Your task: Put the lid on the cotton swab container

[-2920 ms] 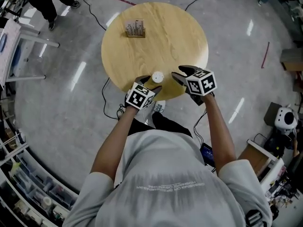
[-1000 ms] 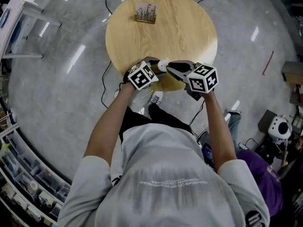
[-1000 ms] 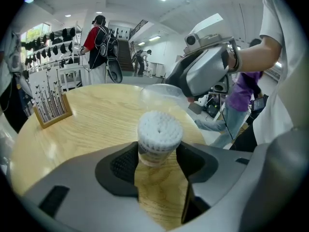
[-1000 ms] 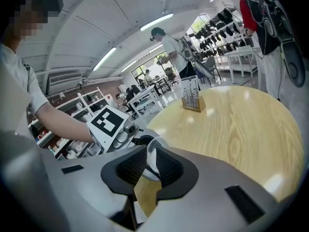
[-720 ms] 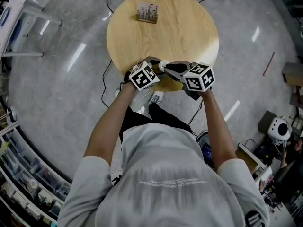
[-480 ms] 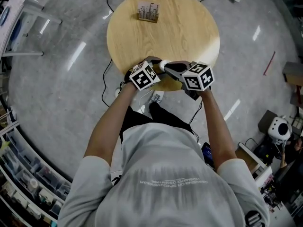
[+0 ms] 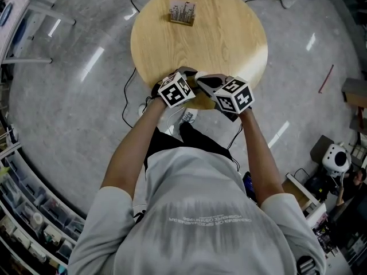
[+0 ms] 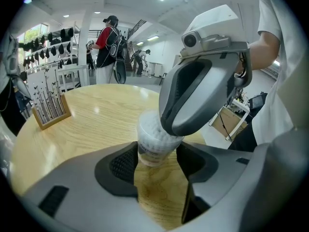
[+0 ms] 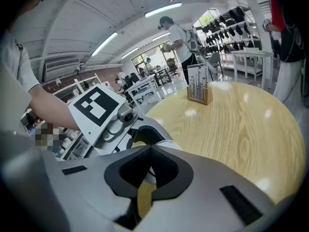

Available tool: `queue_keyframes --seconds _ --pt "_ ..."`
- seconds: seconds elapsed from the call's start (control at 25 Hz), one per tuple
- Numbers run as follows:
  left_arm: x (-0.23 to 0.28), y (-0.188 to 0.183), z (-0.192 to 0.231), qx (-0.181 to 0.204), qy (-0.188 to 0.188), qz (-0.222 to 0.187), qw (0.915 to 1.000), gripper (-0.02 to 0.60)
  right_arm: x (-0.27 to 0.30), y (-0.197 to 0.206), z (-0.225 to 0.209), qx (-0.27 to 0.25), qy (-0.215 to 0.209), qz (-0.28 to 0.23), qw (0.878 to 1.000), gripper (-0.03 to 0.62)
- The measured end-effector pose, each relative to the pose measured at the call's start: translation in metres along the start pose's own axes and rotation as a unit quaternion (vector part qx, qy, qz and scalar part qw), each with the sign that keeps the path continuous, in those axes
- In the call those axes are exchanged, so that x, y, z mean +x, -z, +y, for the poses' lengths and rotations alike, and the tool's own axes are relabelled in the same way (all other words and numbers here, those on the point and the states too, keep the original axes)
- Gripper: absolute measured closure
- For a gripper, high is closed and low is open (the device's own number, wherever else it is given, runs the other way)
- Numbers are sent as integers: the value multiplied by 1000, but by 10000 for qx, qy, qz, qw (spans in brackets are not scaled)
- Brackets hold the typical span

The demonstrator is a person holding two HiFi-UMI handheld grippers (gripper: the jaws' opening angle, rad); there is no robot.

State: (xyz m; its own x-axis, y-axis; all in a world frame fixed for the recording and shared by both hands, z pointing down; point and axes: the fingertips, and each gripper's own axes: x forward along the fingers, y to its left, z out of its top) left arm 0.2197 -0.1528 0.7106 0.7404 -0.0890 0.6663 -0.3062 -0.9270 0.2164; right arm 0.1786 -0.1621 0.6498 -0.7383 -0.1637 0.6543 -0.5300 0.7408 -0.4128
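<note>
Left gripper (image 8: 155, 162) stands wide, its pads clamped on the sides of the cotton swab container (image 8: 153, 140), which is upright at the near edge of the desk (image 7: 218, 33). The right gripper (image 9: 150, 148) reaches in from the container's right and sits on or just over its top. Its jaws have just been closing and now meet tip to tip. Whether the lid lies beneath them cannot be told. Any pressing move would probably run straight down the container's upright axis.

Round pale-wood counter (image 7: 229, 33). Far side: small card stand (image 7: 183, 12), upright. Near edge: cotton swab container (image 8: 152, 141).
</note>
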Motion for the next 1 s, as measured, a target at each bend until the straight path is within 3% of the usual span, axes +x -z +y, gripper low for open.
queue_keyframes --seconds 0.12,0.28,0.4,0.52,0.72,0.88,1.0 --pt "-1 0 0 -10 12 -9 10000 318 1 -1 0 -33 100 47 9999 566" --pt "-4 6 1 -123 -33 107 9999 318 2 -2 1 410 105 -174 9990 565" --pt "-10 13 7 -372 -92 167 9991 307 -12 -4 -6 903 564 -660 9921 565" --pt "-30 17 14 -544 36 126 9984 281 -38 -6 -14 1490 1051 -1190 9760 565" --pt "-70 42 31 -697 270 155 9971 281 -81 1 -27 1869 2013 -1488 9500 565" --pt "-102 22 42 -846 231 -228 9959 285 -127 -1 -26 2133 2806 -1940 9155 565" --pt "-131 1 58 -556 13 -484 9973 323 -158 -16 -16 2014 3295 -2156 8969 565"
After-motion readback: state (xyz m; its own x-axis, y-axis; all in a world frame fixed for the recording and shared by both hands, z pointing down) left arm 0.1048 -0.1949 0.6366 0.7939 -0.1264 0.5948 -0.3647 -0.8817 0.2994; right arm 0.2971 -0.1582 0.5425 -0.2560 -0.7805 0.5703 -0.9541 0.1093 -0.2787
